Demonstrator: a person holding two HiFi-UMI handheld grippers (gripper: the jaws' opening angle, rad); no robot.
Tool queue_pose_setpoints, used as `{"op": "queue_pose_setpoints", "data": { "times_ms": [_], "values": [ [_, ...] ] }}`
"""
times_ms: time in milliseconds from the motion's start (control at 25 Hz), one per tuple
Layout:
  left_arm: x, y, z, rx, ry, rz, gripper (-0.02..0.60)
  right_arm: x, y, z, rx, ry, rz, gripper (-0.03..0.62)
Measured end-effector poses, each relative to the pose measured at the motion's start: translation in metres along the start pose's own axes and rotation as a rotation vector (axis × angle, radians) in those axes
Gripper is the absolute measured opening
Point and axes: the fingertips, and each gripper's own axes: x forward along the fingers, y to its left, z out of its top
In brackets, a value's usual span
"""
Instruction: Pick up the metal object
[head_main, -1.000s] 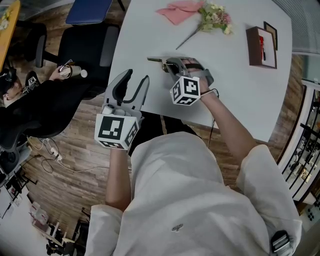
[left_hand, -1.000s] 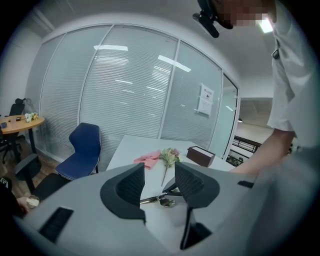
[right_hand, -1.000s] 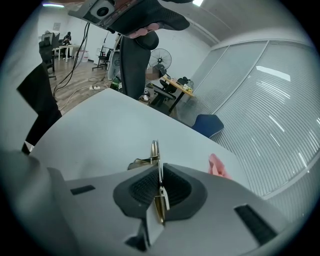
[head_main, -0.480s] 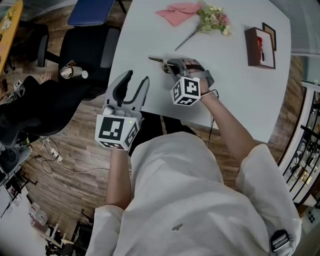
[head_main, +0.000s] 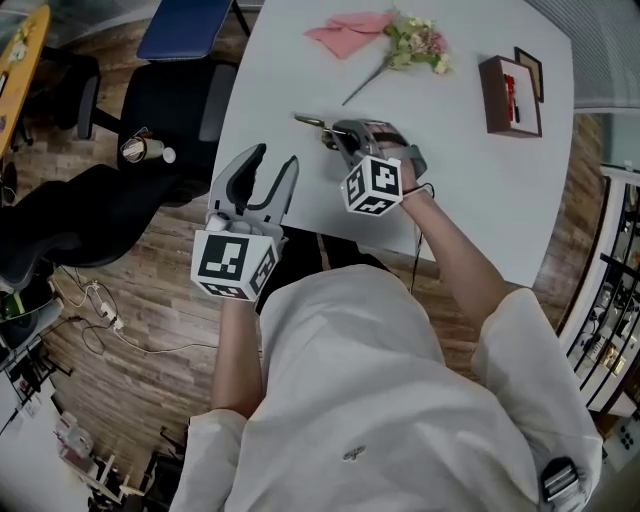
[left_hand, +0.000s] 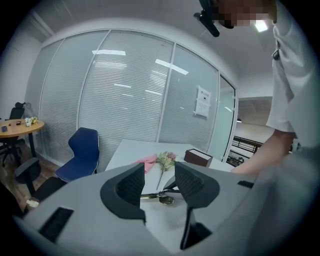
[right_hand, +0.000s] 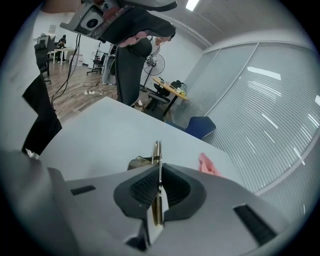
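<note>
Over the white table (head_main: 480, 200), the right gripper (head_main: 338, 132) pinches a thin, brass-coloured metal object (head_main: 310, 120) flat between its closed jaws, the long end poking out leftward. The left gripper (head_main: 272, 168) hangs by the near edge, jaws spread, empty. Grasp seems made, so lifting is the step; next calls for a level, steady rise so the strip doesn't twist loose.
</note>
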Motion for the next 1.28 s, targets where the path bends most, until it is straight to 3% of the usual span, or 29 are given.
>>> {"op": "queue_pose_setpoints", "data": {
  "times_ms": [520,960,1280],
  "values": [
    [0.001,-0.008,0.020,0.025,-0.047,0.009,0.199,-0.042,-0.030,0.015,0.103,-0.077,-0.043,0.009],
    [0.002,-0.014,0.039,0.053,-0.090,0.010,0.198,-0.076,-0.065,0.033,0.280,-0.153,-0.079,0.008],
    [0.005,-0.024,0.045,0.050,-0.115,0.002,0.195,-0.109,-0.087,0.050,0.493,-0.253,-0.127,0.008]
  ]
}}
